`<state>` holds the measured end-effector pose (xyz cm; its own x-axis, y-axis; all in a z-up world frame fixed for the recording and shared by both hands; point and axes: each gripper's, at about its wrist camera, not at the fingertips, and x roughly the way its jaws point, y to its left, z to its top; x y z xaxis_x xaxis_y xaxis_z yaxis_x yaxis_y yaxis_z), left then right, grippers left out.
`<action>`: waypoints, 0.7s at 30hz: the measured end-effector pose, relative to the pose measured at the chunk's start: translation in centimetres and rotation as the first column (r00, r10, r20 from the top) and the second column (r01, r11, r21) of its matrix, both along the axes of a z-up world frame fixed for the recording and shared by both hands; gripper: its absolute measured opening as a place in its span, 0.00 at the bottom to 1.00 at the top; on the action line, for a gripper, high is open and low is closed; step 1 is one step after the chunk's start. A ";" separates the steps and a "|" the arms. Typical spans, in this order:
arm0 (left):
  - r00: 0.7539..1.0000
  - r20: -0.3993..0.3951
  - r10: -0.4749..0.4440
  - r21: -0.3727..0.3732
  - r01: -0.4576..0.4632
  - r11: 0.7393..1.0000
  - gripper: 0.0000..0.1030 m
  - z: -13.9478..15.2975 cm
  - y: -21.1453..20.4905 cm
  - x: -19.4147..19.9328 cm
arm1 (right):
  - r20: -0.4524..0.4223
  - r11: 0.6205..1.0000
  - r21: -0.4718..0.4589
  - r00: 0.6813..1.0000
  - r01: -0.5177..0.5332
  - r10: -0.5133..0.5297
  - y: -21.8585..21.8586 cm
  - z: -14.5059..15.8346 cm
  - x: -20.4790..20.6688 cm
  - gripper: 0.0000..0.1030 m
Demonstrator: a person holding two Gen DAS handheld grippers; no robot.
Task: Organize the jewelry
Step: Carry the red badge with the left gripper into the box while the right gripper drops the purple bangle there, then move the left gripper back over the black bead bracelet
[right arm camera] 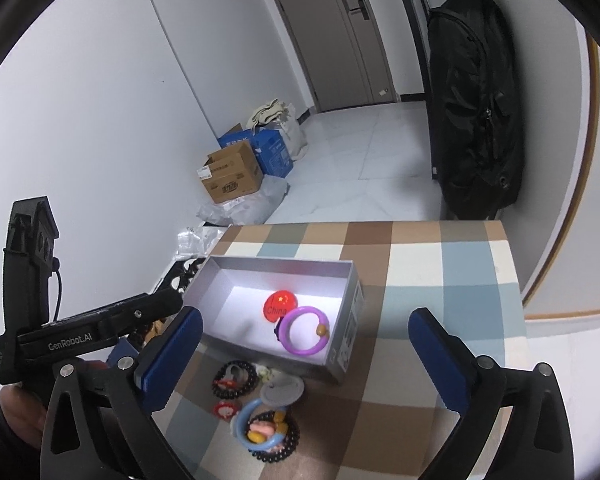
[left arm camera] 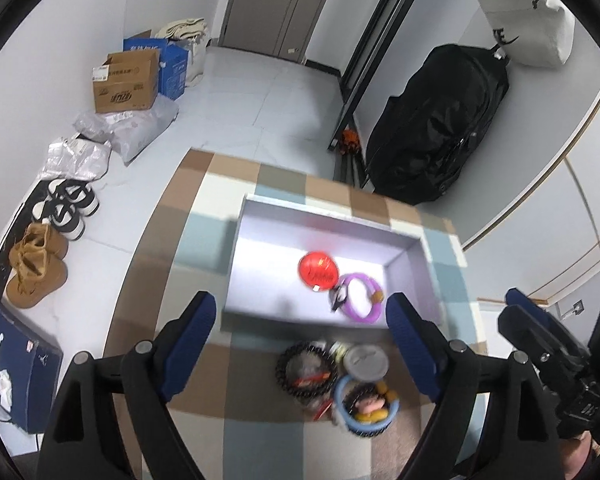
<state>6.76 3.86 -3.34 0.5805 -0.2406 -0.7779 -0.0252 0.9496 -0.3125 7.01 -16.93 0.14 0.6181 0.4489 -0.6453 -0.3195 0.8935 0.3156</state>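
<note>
Left gripper [left arm camera: 302, 322] spread wide, holding nothing, above a black beaded bracelet [left arm camera: 306, 372] on the checked cloth [left arm camera: 204, 208]; right gripper [right arm camera: 306, 330] at its widest, likewise empty; beyond, an open grey cardboard box [right arm camera: 342, 344] containing a round red badge [right arm camera: 279, 305] touching a purple plastic bangle [right arm camera: 303, 331]; nearer, a pale blue ring [right arm camera: 244, 420] among loose trinkets beside a grey disc [right arm camera: 282, 393].

"China" on red badge [right arm camera: 278, 306]; "GenRobot.AI" on left gripper [right arm camera: 80, 336].

Blurred trinket pile [left arm camera: 340, 384], pieces overlapping, hard to distinguish
</note>
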 end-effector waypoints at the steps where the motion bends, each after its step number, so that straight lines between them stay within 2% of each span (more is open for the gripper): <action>1: 1.000 -0.007 0.002 0.004 -0.002 1.000 0.81 -0.2 0.0 -0.1 | -0.001 1.000 -0.008 1.000 -0.001 0.001 0.1 -0.1 -0.4 1.00; 6: 1.000 -0.019 -0.009 0.037 0.009 0.999 0.81 -0.8 -0.3 -0.8 | -0.032 0.999 -0.047 0.999 -0.007 0.005 0.2 -1.2 -1.4 1.00; 13: 0.997 -0.034 -0.065 0.067 0.067 0.996 0.81 -1.7 -1.5 -1.8 | -0.078 0.998 -0.054 0.997 -0.014 0.010 0.1 -2.5 -2.0 1.00; 21: 0.993 -0.086 -0.083 0.061 0.089 0.994 0.81 -3.0 -1.4 -1.9 | -0.126 0.998 -0.067 0.992 0.009 -0.017 0.0 -3.8 -2.1 1.00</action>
<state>4.83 2.51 -6.33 0.4921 -0.2347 -0.8383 0.0340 0.9674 -0.2509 4.91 -16.95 -3.62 0.5352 0.3953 -0.7465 -0.2687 0.9175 0.2932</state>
